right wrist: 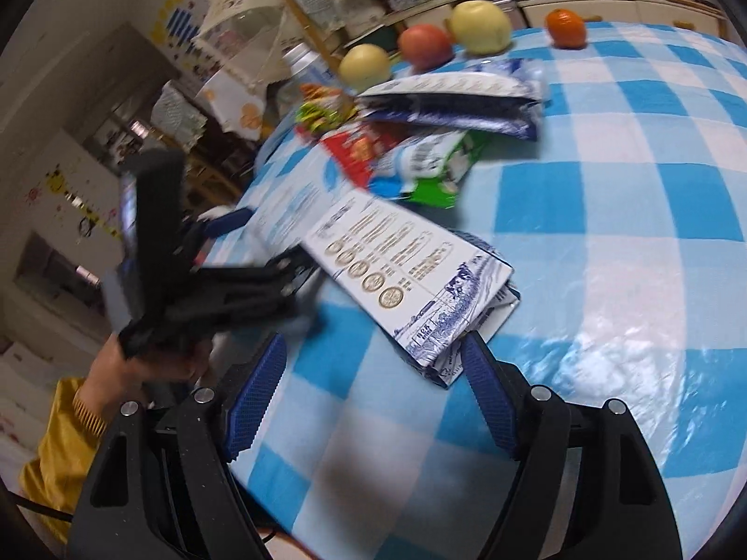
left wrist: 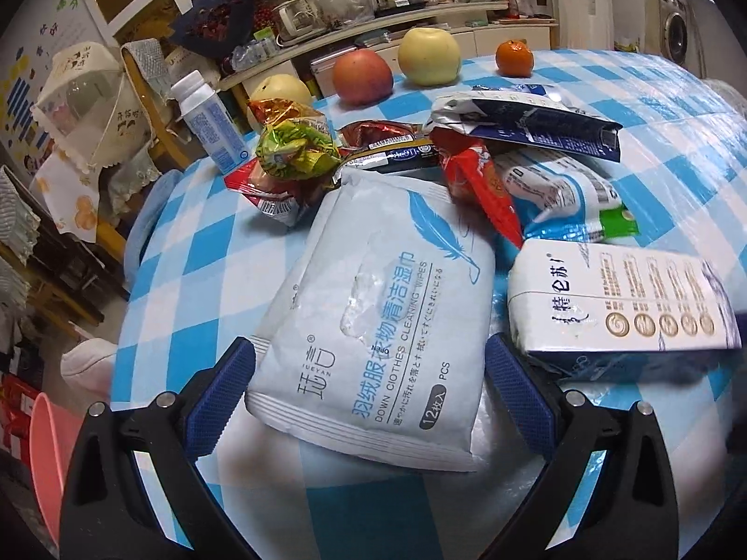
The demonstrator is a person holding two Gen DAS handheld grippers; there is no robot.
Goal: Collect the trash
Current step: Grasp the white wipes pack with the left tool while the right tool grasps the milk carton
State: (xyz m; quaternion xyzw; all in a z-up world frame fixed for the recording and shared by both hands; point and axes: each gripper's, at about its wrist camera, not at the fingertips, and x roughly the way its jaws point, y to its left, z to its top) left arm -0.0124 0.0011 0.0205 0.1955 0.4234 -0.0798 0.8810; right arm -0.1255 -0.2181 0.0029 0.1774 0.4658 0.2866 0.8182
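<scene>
Table (left wrist: 677, 149) in blue-and-white checked cloth, littered with wrappers.
Wet-wipes pack (left wrist: 373, 312) lies nearest the hand-held gripper (left wrist: 369, 378); milk carton (left wrist: 625, 303) to its right; fruit row (left wrist: 427, 56) beyond.

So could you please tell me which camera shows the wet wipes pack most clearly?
The left wrist view: the wet wipes pack fills the centre, sharp, its label readable. The right wrist view shows only a blurred pale strip of it beyond the milk carton.

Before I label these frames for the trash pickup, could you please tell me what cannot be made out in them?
- Left wrist view: the milk carton is cut off by the right edge.
- Right wrist view: motion blur smears the left gripper and the wipes pack; contact is unclear.
- Left wrist view: wrappers overlap, hiding how many there are.
- The pink bin is cut off at the left.
</scene>
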